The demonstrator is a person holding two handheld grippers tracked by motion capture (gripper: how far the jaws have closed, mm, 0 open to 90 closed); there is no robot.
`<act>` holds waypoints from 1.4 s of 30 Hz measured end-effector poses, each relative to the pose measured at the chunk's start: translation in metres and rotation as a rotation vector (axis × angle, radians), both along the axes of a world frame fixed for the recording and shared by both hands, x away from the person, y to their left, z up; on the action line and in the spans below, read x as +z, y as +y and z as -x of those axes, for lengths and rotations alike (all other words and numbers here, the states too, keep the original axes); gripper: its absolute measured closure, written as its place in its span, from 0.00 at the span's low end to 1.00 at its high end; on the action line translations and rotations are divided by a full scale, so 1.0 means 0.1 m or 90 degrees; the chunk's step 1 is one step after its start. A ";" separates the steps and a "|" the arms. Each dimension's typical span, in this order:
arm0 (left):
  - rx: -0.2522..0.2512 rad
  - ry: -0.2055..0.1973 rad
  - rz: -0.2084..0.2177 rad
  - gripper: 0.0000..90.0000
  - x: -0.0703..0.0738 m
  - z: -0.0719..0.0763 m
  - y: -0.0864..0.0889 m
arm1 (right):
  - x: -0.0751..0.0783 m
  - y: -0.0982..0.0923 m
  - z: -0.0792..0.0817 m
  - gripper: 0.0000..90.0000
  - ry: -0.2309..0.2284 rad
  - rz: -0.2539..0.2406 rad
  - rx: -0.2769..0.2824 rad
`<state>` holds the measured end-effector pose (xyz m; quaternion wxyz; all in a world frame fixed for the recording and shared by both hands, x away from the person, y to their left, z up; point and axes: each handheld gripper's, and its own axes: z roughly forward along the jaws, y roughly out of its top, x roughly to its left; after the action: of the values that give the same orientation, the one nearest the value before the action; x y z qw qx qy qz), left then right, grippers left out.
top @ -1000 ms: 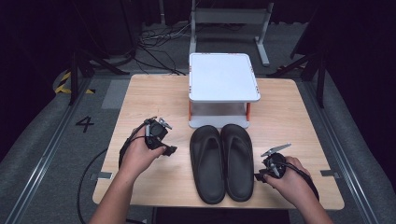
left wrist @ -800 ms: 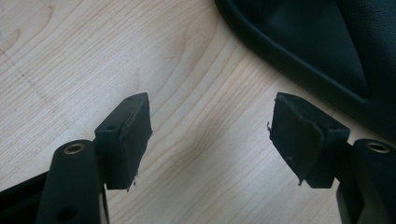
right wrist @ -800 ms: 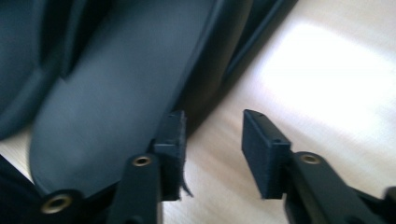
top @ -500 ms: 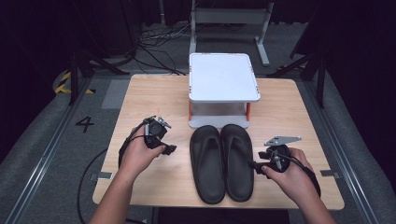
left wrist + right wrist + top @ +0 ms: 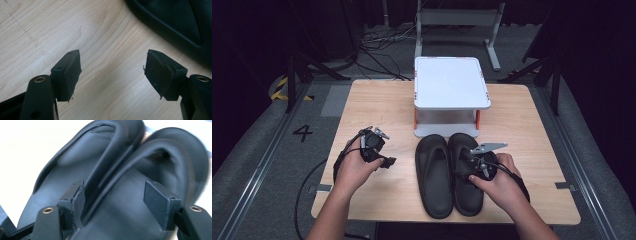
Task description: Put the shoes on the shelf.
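Black slippers (image 5: 454, 172) lie side by side on the table (image 5: 377, 107), just in front of the white stand (image 5: 451, 82), their long axes running from the stand toward the person. The right gripper (image 5: 482, 161) hovers over the right slipper (image 5: 140, 202); its jaws have just been opening and now stand wide, spanning the inner edge where the two slippers meet, pads not pressing on anything. In the right gripper view both toe straps arch ahead of the jaws, so the slipper's length runs straight on from them. The right hand (image 5: 499, 182) is clearly the nearer one. The left gripper (image 5: 373, 145) sits left of the pair, jaws open over bare wood, with the left slipper (image 5: 175, 22) just off to one side of them.

The slippers look like smooth, matte moulded foam with rounded rims and thick curved straps. The table is pale wood grain; the stand is a flat white top on short legs.
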<state>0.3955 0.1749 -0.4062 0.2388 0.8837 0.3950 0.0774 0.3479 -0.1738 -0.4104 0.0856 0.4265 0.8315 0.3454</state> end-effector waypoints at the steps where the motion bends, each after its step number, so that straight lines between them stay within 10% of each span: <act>1: 0.005 0.004 0.001 0.33 -0.01 0.01 0.01 | -0.04 0.02 -0.04 0.35 0.001 0.003 -0.009; 13: 0.020 0.007 -0.006 0.32 -0.05 0.09 0.14 | -0.17 0.15 -0.12 0.35 0.033 0.011 0.000; 27: 0.017 0.009 -0.004 0.32 -0.05 0.06 0.10 | -0.21 0.12 -0.09 0.38 0.096 -0.071 0.009; 34: 0.015 0.011 -0.006 0.32 -0.05 0.05 0.09 | -0.31 0.25 -0.05 0.35 0.042 0.018 0.027; 37: 0.012 0.008 -0.006 0.31 -0.05 0.05 0.10 | -0.34 0.35 0.02 0.22 -0.009 0.090 0.100; 42: 0.013 0.009 -0.006 0.31 -0.05 0.05 0.09 | -0.36 0.42 0.08 0.19 -0.023 0.107 0.077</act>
<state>0.3901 0.1841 -0.4110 0.2307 0.8814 0.4052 0.0753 0.3401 -0.1320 -0.4466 0.1151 0.3604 0.8801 0.2868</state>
